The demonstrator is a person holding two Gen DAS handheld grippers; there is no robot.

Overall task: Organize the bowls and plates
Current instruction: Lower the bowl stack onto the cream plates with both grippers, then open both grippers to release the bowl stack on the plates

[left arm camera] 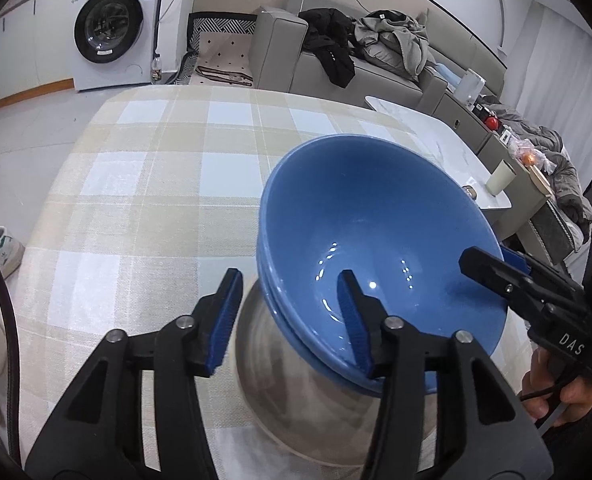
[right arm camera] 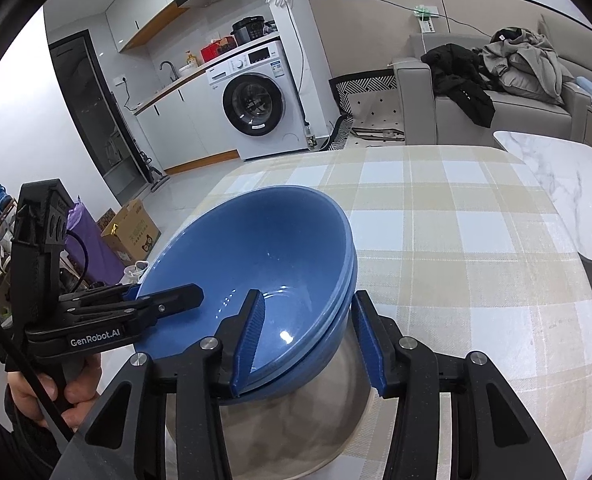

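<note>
Nesting blue bowls [left arm camera: 376, 240] on the steel bowl [left arm camera: 316, 412]: left gripper [left arm camera: 292, 316] released, astride the rim; right gripper [right arm camera: 308, 340] too, pads apart. Withdraw straight, avoid tipping.

Two nested bowls [left arm camera: 376, 240] are glossy mid-blue. The tablecloth [left arm camera: 156, 184] is checked in beige, cream and pale blue-white. At eleven o'clock, the washing machine [left arm camera: 112, 28] is white with a black door ring. Gripper pads [right arm camera: 252, 340] are dark blue.

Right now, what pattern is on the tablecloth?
A beige and white plaid check on the tablecloth, clearest in the right wrist view.
</note>
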